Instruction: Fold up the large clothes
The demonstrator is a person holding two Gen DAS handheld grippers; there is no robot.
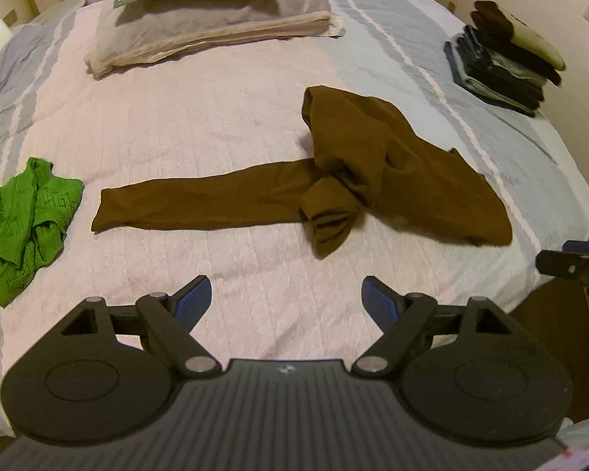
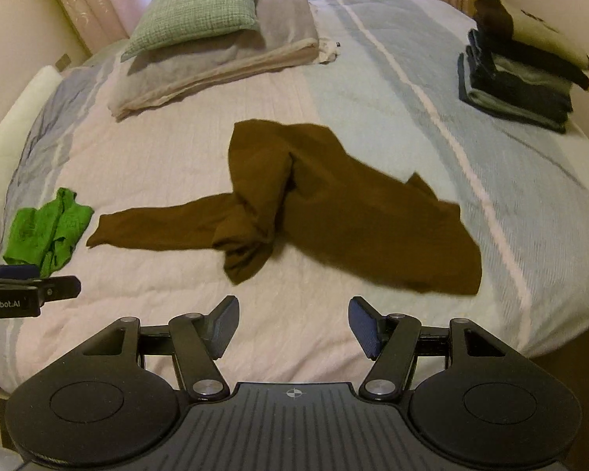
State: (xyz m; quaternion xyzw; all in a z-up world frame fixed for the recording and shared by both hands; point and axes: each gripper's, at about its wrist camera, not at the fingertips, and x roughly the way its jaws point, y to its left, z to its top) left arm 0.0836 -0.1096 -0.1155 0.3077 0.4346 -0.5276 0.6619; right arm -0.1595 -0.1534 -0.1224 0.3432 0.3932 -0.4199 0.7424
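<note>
The only readable text is on the left claw [image 2: 31, 294], seen at the left edge of the right wrist view: white letters on its black side read "enRobot.AI", with the start of the word cut off by the picture edge. A small round crosshair mark sits on the ribbed body of the right claw [image 2: 294, 325] in the same view. A dark mark on the cream garment [image 2: 546, 33] topping the folded pile is too blurred to read.

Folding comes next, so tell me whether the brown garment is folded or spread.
Neither: the brown garment lies crumpled on the bed, bunched and twisted at its middle, one sleeve stretched out flat toward the green cloth.
</note>
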